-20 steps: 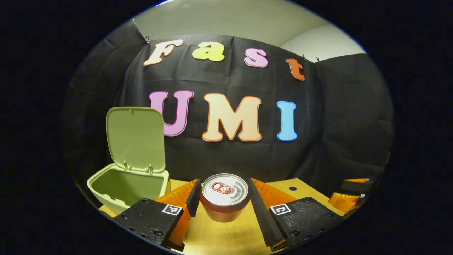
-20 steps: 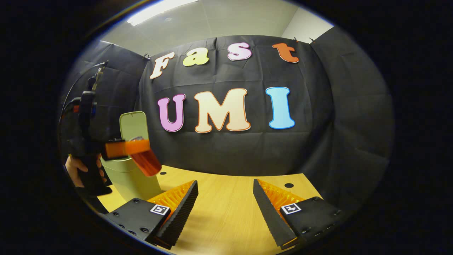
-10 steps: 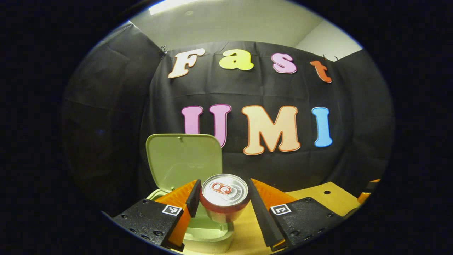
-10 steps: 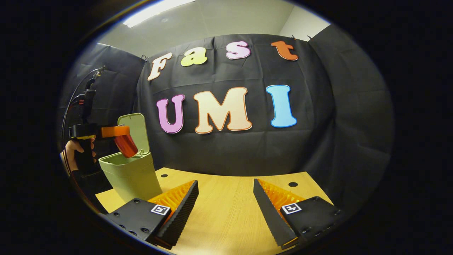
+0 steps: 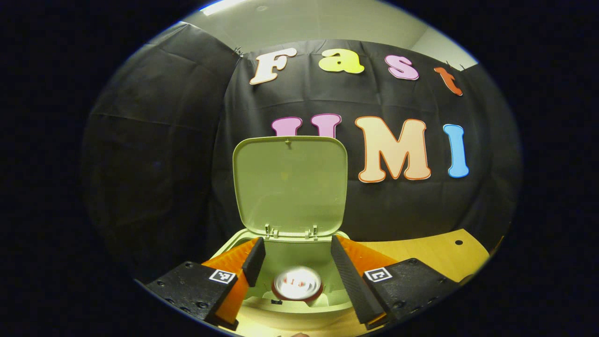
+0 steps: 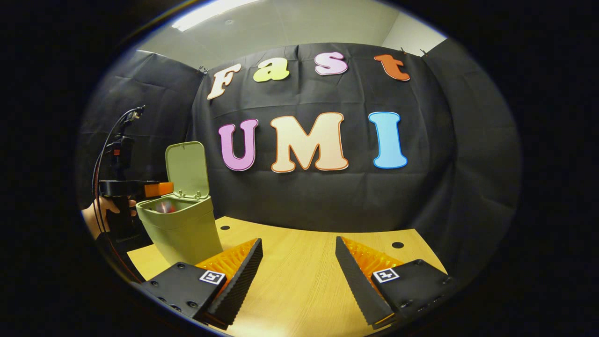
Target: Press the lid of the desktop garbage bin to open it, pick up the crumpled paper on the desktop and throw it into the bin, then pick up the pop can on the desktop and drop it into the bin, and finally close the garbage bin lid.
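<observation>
The pale green bin [image 5: 281, 313] stands right below my left gripper [image 5: 295, 243], its lid [image 5: 290, 185] upright at the back. The red pop can [image 5: 298, 284], silver top up and blurred, lies down inside the bin's mouth, free of the fingers. My left gripper is open over the opening. In the right gripper view the bin [image 6: 182, 229] stands at the table's left with its lid [image 6: 187, 168] raised, and the left gripper [image 6: 157, 189] reaches over its rim, held by a hand [image 6: 100, 210]. A bit of red can [image 6: 164, 207] shows in the mouth. My right gripper [image 6: 297, 243] hovers open over the table.
The wooden table [image 6: 299, 285] runs from the bin to the right, with small round holes [image 6: 397, 245] near its far edge. A cable [image 6: 110, 140] rises from the left gripper. Black cloth walls close the booth behind and at both sides.
My left gripper carried the can leftward over the open bin and let it go; the can has dropped into the bin. The right gripper has stayed open, nearly still.
</observation>
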`<state>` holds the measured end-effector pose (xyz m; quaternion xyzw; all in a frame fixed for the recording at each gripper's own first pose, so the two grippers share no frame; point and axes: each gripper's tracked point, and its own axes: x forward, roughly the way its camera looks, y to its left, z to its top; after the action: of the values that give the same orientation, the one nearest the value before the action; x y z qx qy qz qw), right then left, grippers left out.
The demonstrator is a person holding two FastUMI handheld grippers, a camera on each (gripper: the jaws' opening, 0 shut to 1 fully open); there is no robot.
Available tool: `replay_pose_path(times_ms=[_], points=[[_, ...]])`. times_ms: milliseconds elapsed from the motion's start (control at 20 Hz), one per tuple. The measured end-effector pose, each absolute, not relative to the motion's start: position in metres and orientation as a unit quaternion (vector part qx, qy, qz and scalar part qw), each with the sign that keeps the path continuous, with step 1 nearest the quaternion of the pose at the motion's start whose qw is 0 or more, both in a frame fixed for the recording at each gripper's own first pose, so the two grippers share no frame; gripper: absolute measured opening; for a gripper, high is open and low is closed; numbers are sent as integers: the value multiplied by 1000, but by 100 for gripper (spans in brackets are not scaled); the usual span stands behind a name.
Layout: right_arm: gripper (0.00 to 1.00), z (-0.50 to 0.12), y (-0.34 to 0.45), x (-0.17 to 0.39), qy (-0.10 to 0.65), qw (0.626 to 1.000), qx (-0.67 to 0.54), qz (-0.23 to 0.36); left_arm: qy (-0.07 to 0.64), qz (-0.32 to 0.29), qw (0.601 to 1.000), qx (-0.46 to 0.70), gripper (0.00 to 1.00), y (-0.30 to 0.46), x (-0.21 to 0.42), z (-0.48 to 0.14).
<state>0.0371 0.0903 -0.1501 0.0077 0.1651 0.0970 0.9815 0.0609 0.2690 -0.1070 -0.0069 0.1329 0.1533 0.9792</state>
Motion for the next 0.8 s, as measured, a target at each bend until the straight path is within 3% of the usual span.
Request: replay_pose_path(times_ms=[150, 800], points=[[98, -150, 102, 37, 166, 982, 3, 95, 110, 147, 983, -6, 93, 277, 67, -85], [99, -160, 126, 26, 162, 986, 16, 38, 32, 78, 996, 5, 92, 313, 152, 31]])
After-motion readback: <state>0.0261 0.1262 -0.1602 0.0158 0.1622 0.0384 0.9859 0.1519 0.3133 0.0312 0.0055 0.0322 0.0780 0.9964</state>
